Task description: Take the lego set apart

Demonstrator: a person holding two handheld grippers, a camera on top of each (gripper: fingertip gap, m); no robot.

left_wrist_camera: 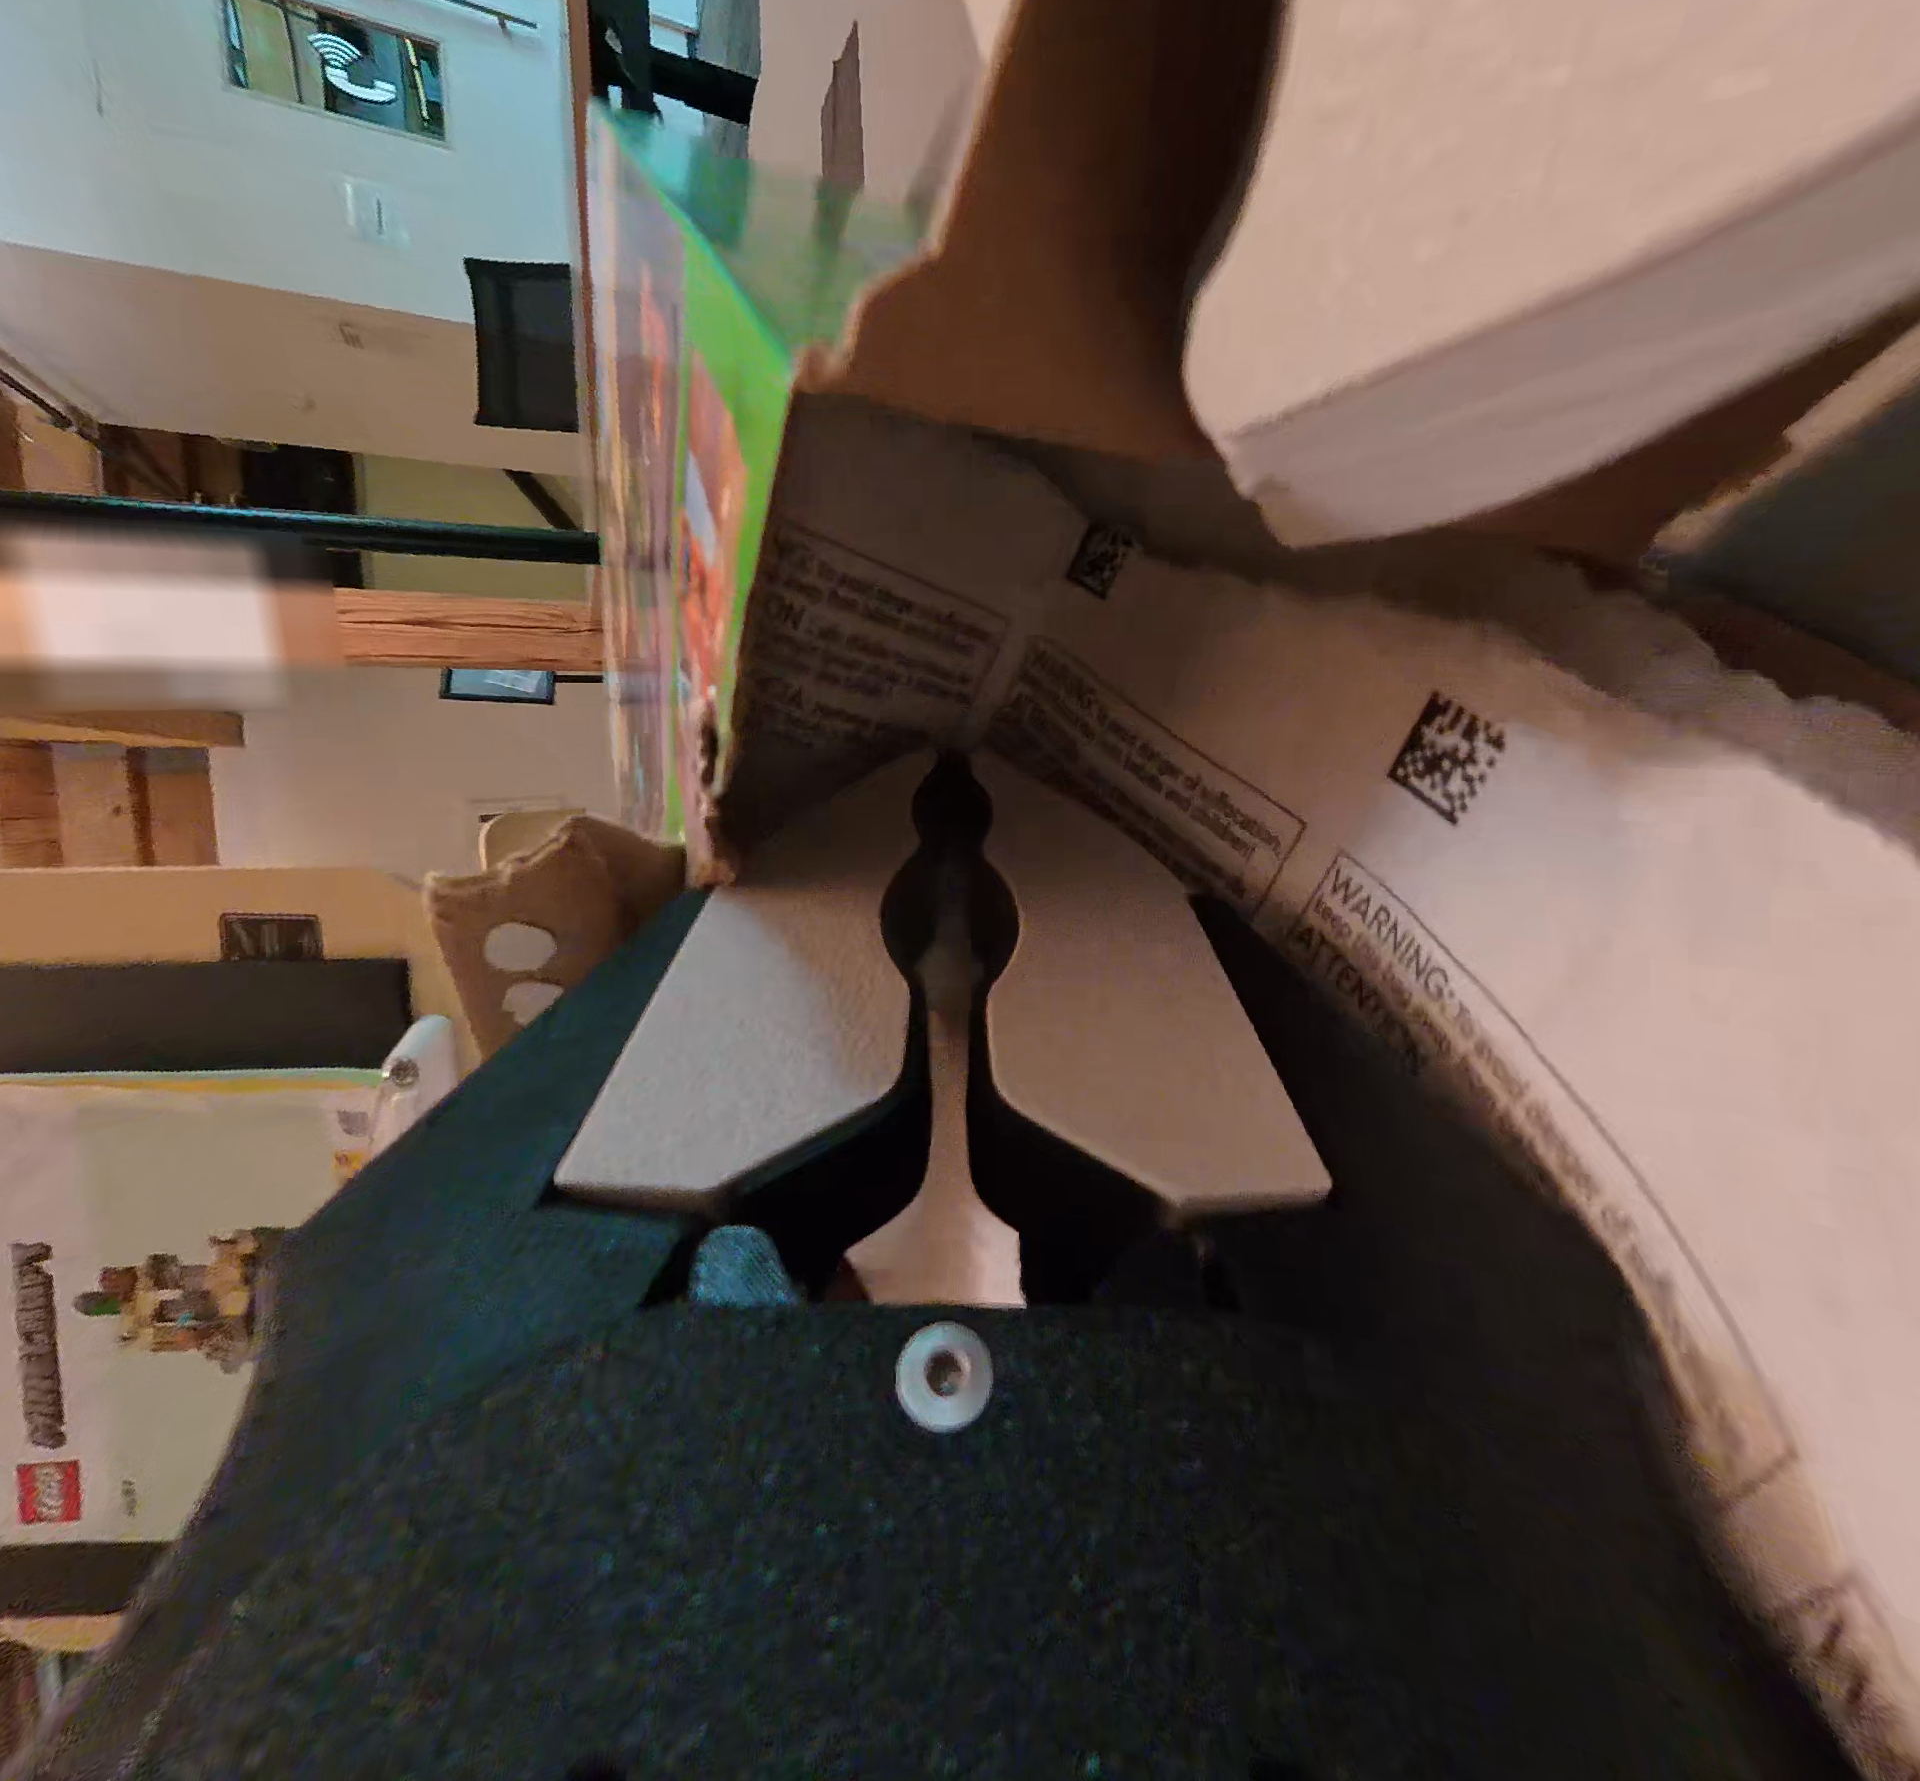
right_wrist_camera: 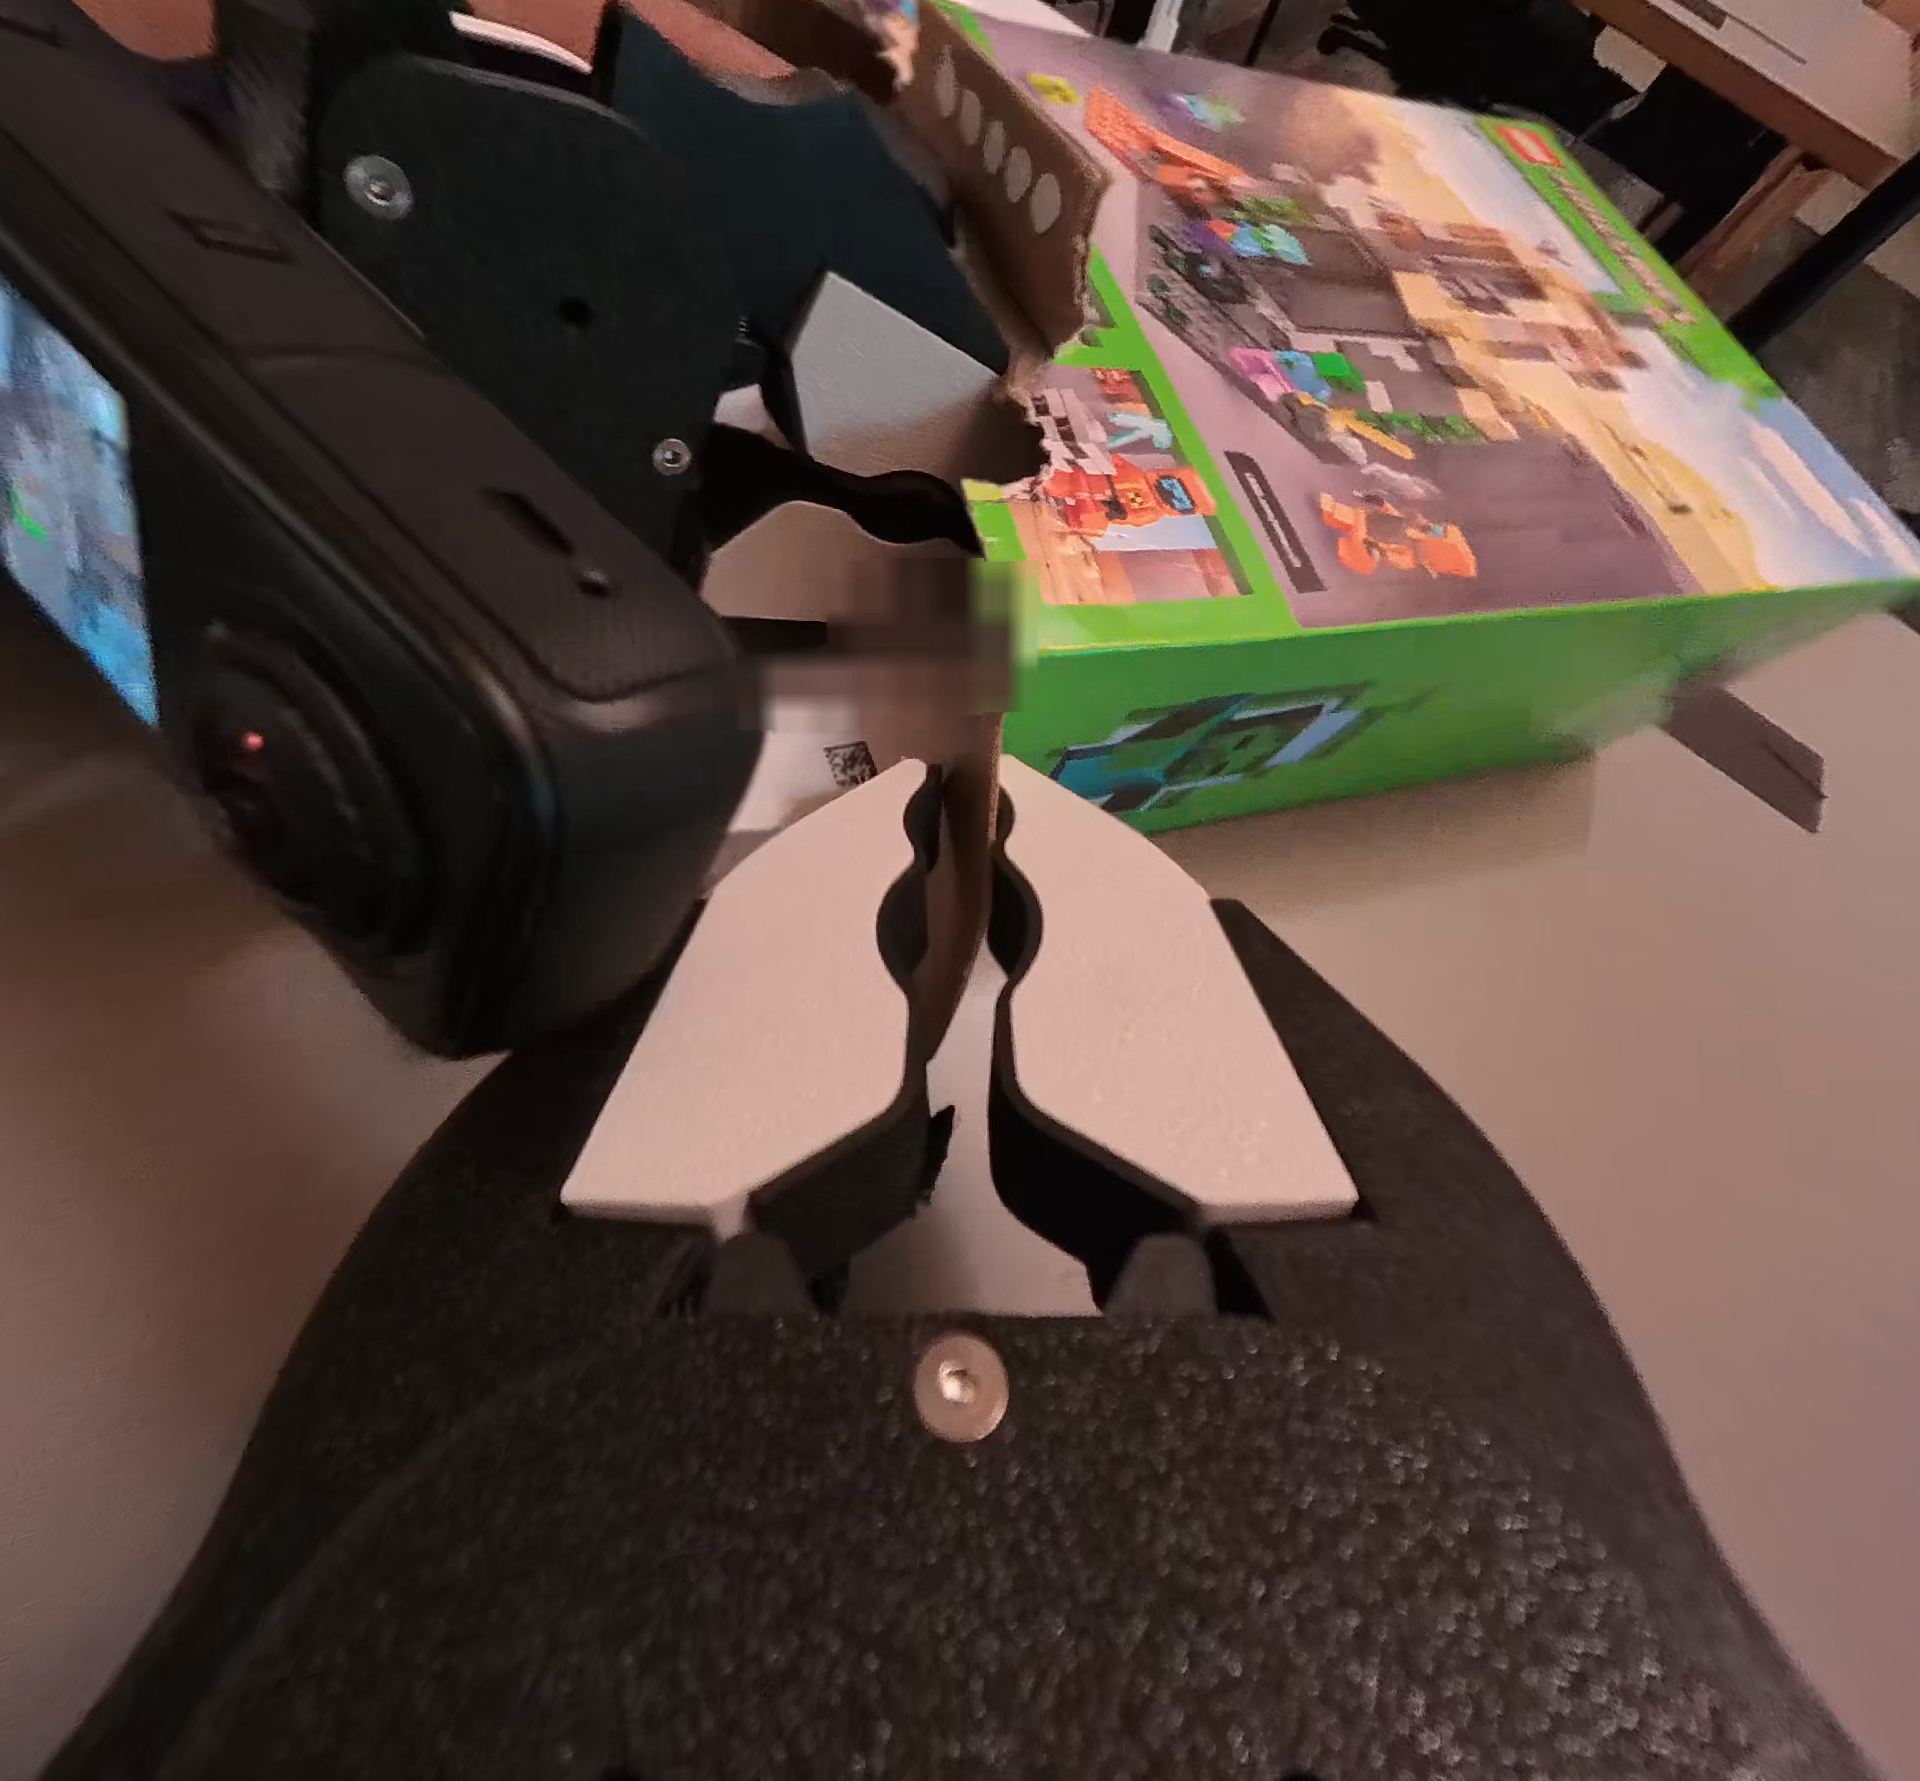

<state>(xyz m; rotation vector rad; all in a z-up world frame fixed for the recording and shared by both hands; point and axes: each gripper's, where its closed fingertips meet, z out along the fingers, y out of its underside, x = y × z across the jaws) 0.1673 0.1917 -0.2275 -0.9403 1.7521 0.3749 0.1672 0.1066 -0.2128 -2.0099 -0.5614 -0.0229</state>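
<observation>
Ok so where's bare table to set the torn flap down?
The bare grey tabletop right of the right gripper and in front of the green lego box is open. It is crowded left of there: the left gripper works at the box's torn cardboard flap.

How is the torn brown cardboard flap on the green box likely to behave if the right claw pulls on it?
The flap would probably bend rather than stay stiff: it is thin card. Its ragged edge suggests it may tear further. The green box might slide on the smooth table.
</observation>
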